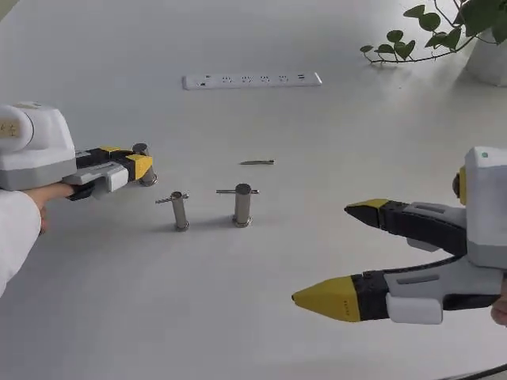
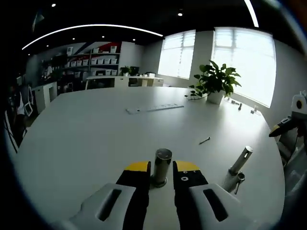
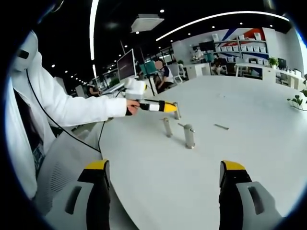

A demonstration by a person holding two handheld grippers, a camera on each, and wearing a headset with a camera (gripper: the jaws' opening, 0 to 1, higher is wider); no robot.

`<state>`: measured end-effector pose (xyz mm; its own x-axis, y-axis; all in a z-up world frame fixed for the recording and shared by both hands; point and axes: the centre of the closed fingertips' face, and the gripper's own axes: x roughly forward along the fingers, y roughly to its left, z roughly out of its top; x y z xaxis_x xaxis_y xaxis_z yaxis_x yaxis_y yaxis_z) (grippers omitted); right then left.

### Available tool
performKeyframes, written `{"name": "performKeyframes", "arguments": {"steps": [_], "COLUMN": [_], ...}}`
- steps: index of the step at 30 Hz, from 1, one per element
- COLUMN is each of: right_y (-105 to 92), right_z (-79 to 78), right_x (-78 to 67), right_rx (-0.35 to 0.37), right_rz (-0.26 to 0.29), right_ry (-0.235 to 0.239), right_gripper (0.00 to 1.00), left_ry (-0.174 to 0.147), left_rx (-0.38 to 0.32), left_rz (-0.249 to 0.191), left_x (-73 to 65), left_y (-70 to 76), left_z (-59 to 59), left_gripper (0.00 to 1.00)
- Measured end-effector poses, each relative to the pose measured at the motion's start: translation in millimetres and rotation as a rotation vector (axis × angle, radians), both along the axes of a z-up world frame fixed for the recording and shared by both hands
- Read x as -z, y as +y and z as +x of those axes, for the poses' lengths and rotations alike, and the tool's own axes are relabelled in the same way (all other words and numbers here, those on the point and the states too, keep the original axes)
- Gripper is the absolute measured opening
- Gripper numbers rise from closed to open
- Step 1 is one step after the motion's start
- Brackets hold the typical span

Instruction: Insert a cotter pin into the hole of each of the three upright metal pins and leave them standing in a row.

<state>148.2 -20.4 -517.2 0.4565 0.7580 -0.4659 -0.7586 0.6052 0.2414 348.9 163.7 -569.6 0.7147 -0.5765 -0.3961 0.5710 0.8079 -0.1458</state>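
Three upright metal pins stand in a row. The middle pin (image 1: pixel 180 210) and the right pin (image 1: pixel 242 204) each carry a cotter pin through the top. My left gripper (image 1: pixel 141 165) is shut on the left pin (image 1: pixel 142 149), whose top has no cotter pin; in the left gripper view the yellow-tipped jaws (image 2: pixel 162 167) squeeze this pin (image 2: pixel 162 158). A loose cotter pin (image 1: pixel 257 162) lies flat behind the right pin. My right gripper (image 1: pixel 337 253) hovers open at the lower right, holding nothing, well short of the row (image 3: pixel 164 165).
A white power strip (image 1: pixel 252 80) lies at the back of the white table (image 1: pixel 238 317). A potted plant (image 1: pixel 451 32) stands at the far right corner. In the right gripper view a white-sleeved arm (image 3: pixel 86 108) holds the left gripper (image 3: pixel 158 106).
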Motion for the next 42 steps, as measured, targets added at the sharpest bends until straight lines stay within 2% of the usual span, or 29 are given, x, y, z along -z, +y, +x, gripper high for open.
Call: {"name": "performKeyframes", "arguments": {"steps": [2,6,9,14,15,17,19,20,24,27,30,31,32,33,40,42], "right_y": [-0.7,-1.1,-1.4,0.3,1.1,2.8,4.4,4.9,6.2,7.1,7.4,7.4,7.3,7.1,5.4,4.8], "right_z": [0.7,0.9,0.6,-0.8,-1.1,-1.8,-2.0,-2.2,-0.3,0.3,0.0,0.0,-0.4,-0.3,-0.1,0.0], "right_x": [0.2,-0.4,0.7,3.0,3.2,3.6,3.5,3.3,1.0,0.3,-0.6,-0.7,-0.8,-0.6,-5.0,-7.0], "right_rx": [0.001,0.003,0.004,-0.001,-0.004,-0.008,-0.011,-0.012,-0.012,-0.012,-0.012,-0.011,-0.012,-0.011,0.004,0.009], "right_rz": [-0.004,-0.002,-0.006,-0.007,-0.007,-0.006,-0.004,-0.004,0.002,0.005,0.008,0.008,0.008,0.008,0.020,0.029], "right_ry": [-0.001,0.000,0.004,0.008,0.009,0.010,0.011,0.012,0.001,-0.002,-0.006,-0.006,-0.007,-0.005,-0.019,-0.022], "right_gripper": [0.93,0.93,0.93,0.92,0.92,0.92,0.92,0.92,0.92,0.92,0.92,0.92,0.92,0.92,0.91,0.91], "left_ry": [0.003,0.024,0.017,0.002,-0.004,-0.011,-0.016,-0.015,-0.032,-0.045,-0.051,-0.055,-0.077,-0.072,-0.149,-0.137], "left_rx": [0.002,0.004,0.003,0.020,0.013,-0.019,-0.013,-0.001,0.026,0.044,0.056,0.056,0.088,0.085,0.184,0.187], "left_rz": [0.016,0.018,0.016,0.049,0.051,0.004,0.020,0.044,0.046,0.081,0.076,0.067,0.051,0.041,0.062,0.049], "left_x": [3.9,8.8,7.8,5.9,4.3,-4.6,-8.0,-7.7,-17.3,-22.9,-32.0,-35.3,-42.7,-46.0,-88.7,-100.4], "left_y": [0.4,0.2,-0.7,-0.7,0.9,4.2,6.1,6.7,6.8,7.2,6.6,5.9,1.1,0.3,-19.2,-23.9], "left_z": [1.3,1.0,0.5,-0.3,0.5,4.4,4.6,3.2,-1.8,-3.8,-6.1,-6.5,-8.9,-10.4,-27.6,-34.0], "left_gripper": [0.16,0.13,0.12,0.11,0.11,0.11,0.11,0.10,0.10,0.10,0.10,0.10,0.10,0.10,0.10,0.10]}}
